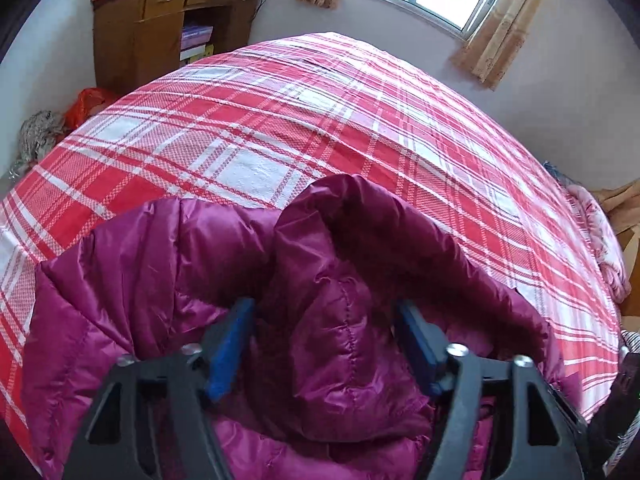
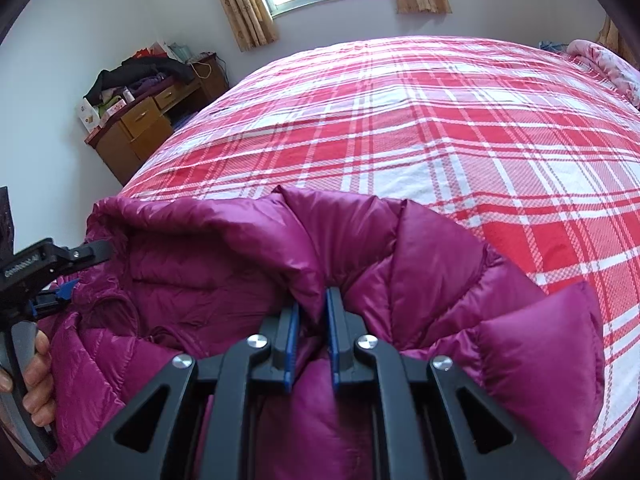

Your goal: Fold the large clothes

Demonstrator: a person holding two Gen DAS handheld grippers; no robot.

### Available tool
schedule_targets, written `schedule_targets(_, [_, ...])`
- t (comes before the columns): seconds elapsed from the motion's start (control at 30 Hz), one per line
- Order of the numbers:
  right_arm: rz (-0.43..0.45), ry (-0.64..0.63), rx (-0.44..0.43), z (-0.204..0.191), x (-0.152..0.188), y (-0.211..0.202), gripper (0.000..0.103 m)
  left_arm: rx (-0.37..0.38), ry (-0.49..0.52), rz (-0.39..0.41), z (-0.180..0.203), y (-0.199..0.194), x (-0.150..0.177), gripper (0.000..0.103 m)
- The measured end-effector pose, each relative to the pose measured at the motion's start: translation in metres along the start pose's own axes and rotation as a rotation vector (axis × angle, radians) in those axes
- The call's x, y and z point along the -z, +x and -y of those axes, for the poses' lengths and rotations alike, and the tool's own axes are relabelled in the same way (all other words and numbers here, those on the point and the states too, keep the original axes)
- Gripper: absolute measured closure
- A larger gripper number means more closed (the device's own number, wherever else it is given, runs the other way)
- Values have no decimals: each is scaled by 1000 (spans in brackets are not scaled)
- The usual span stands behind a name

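- No legible writing I can read; box labels on wooden cabinet (image 1: 136, 36) too blurry.
- Purple down jacket (image 1: 168, 280) on plaid bed (image 1: 280, 120), near edge.
- Right gripper (image 2: 311, 304) jaws clamped on jacket fold.
- Left gripper (image 1: 324, 320) jaws apart, straddling fabric, pads not pressing.

The left gripper (image 1: 324, 312) points down at a slant. Its two blue pads (image 1: 230, 344) stand apart, and puffy purple jacket (image 1: 340, 340) cloth sits between them without being squeezed. The right gripper (image 2: 313, 300) also points down at a slant. Its blue pads (image 2: 334, 336) are close together and pinch a fold of the jacket. A bare hand (image 2: 36, 380) wraps around the left gripper's grey handle.
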State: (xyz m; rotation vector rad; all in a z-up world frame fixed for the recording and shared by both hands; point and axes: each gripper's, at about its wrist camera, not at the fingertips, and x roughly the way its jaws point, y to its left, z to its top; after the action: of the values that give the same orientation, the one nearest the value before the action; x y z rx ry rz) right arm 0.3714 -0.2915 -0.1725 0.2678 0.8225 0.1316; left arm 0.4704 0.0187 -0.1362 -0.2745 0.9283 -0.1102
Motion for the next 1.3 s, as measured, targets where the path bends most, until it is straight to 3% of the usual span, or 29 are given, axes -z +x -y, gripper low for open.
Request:
schedule_targets(0.03, [0, 0, -2, 2, 0, 0, 90, 15, -12, -17, 0, 0, 0, 96])
schedule_targets(0.1, [0, 0, -2, 2, 0, 0, 91, 65, -76, 15, -5, -13, 4, 96])
schedule_targets(0.2, [-1, 8, -9, 3, 0, 0, 91, -7, -77, 107, -5, -40, 17, 96])
schedule_targets(0.3, [-1, 14, -15, 4, -1, 0, 91, -38, -173, 72, -25, -28, 29, 94])
schedule_targets(0.33, [-1, 13, -14, 4, 0, 0, 91, -33, -200, 35, -33, -14, 33, 92])
schedule_targets(0.37, [-1, 12, -13, 3, 0, 0, 91, 17, -216, 68, -40, -9, 37, 92])
schedule_targets(0.43, [-1, 8, -9, 3, -1, 0, 90, 37, -223, 94, -42, -8, 39, 92])
schedule_targets(0.6, [-24, -17, 4, -2, 0, -9, 77, 78, -243, 121, -48, -8, 41, 92])
schedule_targets(0.7, [119, 13, 60, -4, 0, -49, 69, 76, -239, 130, -47, -9, 43, 92])
schedule_targets(0.77, [193, 22, 36, -13, -13, -66, 68, 72, -234, 133, -49, -13, 47, 92])
schedule_targets(0.83, [166, 13, -16, -29, -35, -59, 68, 71, -232, 134, -49, -14, 47, 92])
schedule_targets(0.93, [92, 19, -5, -50, -59, -24, 68, 76, -234, 134, -50, -15, 48, 92])
schedule_targets(1.0, [-28, 34, -4, -53, -61, 8, 68, 82, -240, 134, -51, -12, 46, 92])
schedule_targets(1.07, [-154, 61, 12, -45, -41, 33, 70, 78, -236, 133, -49, -10, 45, 92])
schedule_targets(1.17, [-17, -96, 31, -50, -11, 27, 71, 73, -212, 111, -47, -14, 43, 92])
schedule_targets(1.23, [-12, -107, 50, -53, -10, 26, 71, 40, -155, 75, -44, -25, 39, 90])
schedule_targets(1.3, [-12, -136, 81, -58, -8, 28, 71, 29, -118, 81, -44, -53, 40, 79])
